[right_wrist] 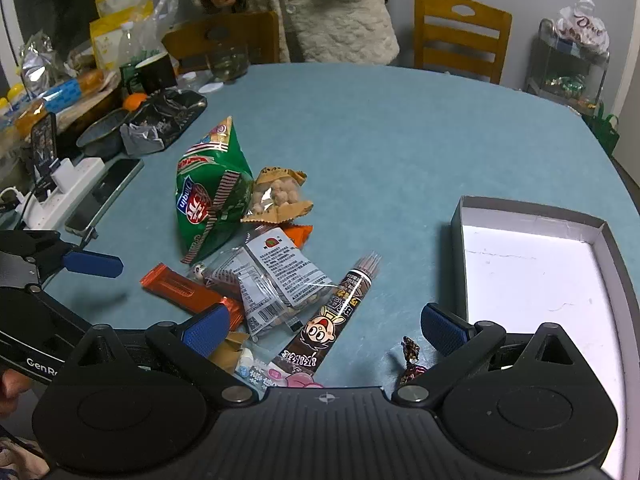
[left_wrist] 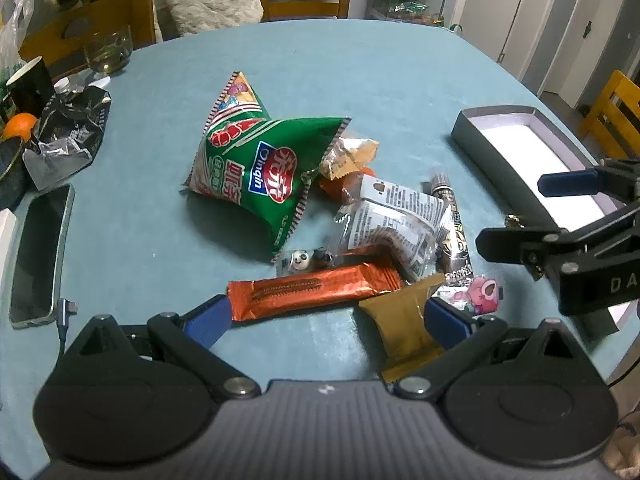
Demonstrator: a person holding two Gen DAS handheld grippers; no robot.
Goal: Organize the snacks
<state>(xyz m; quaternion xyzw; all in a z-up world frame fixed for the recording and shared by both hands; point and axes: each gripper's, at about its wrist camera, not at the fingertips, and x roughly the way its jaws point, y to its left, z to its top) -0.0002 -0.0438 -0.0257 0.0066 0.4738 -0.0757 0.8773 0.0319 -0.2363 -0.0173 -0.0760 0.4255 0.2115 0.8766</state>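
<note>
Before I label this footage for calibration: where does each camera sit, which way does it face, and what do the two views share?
Left wrist: on the left gripper, low over the table's near edge, looking across the snack pile; its open blue fingers show, and the right gripper enters from the right.
Right wrist: on the right gripper, further right, facing pile and open box; the left gripper shows at left.
Shared: green chip bag, orange bar, box.

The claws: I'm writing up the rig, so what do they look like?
Both match: the left claw and right claw have black linkage arms with silver pivot bolts, blue ribbed finger pads, and round black housings on a ribbed grey body. White lettering marks their sides.
</note>
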